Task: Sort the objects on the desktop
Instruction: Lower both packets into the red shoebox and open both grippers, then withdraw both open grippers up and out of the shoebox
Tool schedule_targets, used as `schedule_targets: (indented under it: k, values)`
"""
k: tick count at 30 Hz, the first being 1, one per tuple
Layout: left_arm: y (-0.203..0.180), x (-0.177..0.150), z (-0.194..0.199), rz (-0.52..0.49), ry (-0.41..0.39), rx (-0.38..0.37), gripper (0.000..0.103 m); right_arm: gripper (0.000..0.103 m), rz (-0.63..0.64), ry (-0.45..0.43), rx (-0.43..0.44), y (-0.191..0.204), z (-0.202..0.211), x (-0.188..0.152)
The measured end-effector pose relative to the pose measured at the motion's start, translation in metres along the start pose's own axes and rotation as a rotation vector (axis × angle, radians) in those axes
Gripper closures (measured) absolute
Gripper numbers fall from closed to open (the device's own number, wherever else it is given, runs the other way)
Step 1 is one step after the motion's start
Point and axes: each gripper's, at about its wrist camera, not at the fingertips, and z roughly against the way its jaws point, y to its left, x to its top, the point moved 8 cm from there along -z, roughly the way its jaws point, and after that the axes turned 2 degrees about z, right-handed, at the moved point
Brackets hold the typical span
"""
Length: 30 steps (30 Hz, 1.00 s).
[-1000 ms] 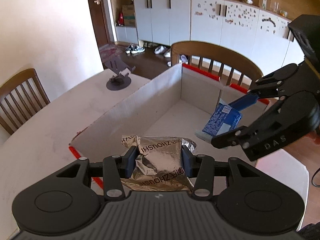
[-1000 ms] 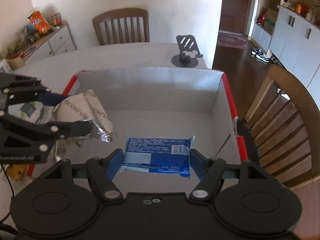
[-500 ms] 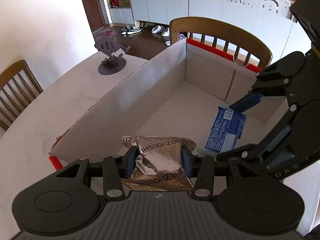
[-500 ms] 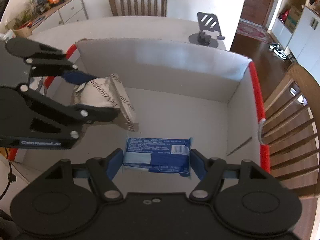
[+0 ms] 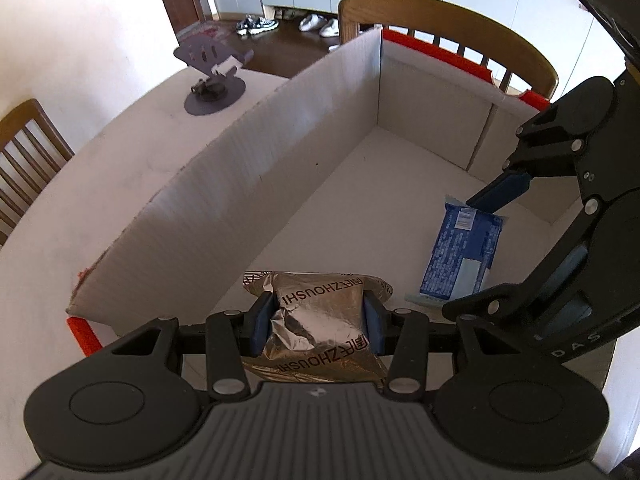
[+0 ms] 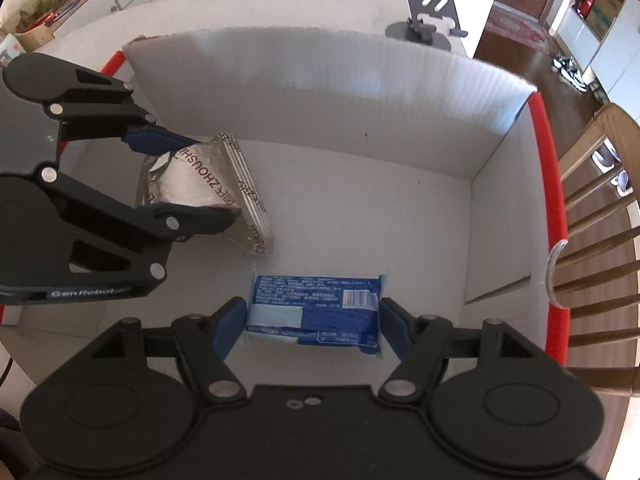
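- Both jaws look clamped: my left gripper [image 5: 318, 322] pinches a crinkled silver foil snack packet [image 5: 320, 312].
- Right gripper [image 6: 312, 330] seemingly grips a blue plastic-wrapped pack [image 6: 316, 306] inside the white red-edged cardboard box [image 6: 328, 92].

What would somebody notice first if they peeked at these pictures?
Probably the shiny silver snack packet, pinched in the left gripper over the near end of the big white box with red edges. Next comes the blue packet, held between the right gripper's fingers low inside the same box. Beyond the box, a dark phone stand sits on the table.
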Motion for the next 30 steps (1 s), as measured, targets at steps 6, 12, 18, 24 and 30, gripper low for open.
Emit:
schedule_targets:
  k: [6, 12, 18, 24, 30]
  values:
    - [-0.005, -0.002, -0.007, -0.010, 0.041, -0.026, 0.058, 0.030, 0.005, 0.027, 0.005, 0.000, -0.007, -0.002]
    - [-0.006, -0.002, -0.010, -0.005, 0.058, -0.038, 0.058, 0.027, 0.022, 0.038, -0.007, -0.003, -0.010, -0.005]
    - [-0.008, -0.002, -0.011, -0.012, 0.069, -0.043, 0.057, 0.022, 0.027, 0.039, -0.015, -0.008, -0.011, -0.008]
    - [-0.007, -0.001, -0.008, -0.004, 0.061, -0.057, 0.055, 0.014, 0.033, 0.019, -0.005, -0.010, -0.006, -0.010]
    - [-0.006, 0.000, 0.001, -0.005, 0.038, -0.061, 0.049, 0.013, 0.042, -0.014, 0.005, -0.015, 0.008, -0.013]
